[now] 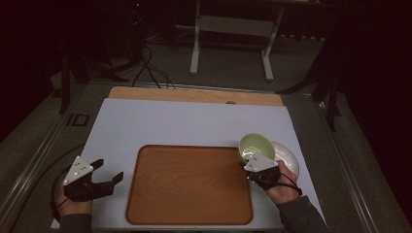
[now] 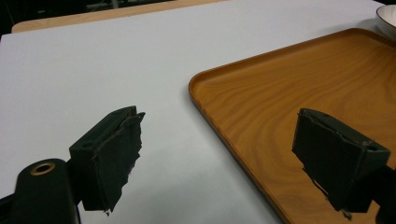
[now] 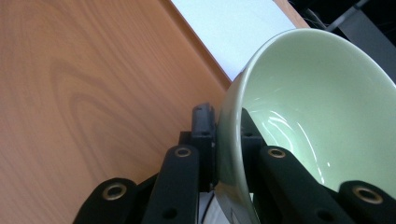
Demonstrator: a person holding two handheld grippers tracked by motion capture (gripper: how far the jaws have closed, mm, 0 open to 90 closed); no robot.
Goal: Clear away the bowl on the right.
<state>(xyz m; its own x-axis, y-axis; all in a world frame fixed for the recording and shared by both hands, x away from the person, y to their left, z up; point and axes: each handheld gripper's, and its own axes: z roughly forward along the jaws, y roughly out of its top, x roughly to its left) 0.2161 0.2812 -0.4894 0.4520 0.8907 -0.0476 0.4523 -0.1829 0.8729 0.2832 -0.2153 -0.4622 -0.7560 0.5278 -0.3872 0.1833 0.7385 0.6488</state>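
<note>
A pale green bowl (image 1: 257, 146) hangs tilted above the right edge of the wooden tray (image 1: 189, 184), over a white plate (image 1: 290, 160). My right gripper (image 1: 253, 164) is shut on the bowl's rim; in the right gripper view the rim of the bowl (image 3: 317, 107) is pinched between the two black jaws, one inside and one outside. My left gripper (image 1: 111, 171) rests at the table's left, beside the tray, with its jaws wide apart and nothing between them. In the left gripper view, my left gripper (image 2: 219, 158) spans the tray's (image 2: 299, 93) left edge.
A white mat (image 1: 194, 121) covers the tabletop under the tray. The white plate lies on it right of the tray, its rim (image 2: 386, 18) in the left gripper view's far corner. A white table frame (image 1: 233, 34) stands on the floor beyond.
</note>
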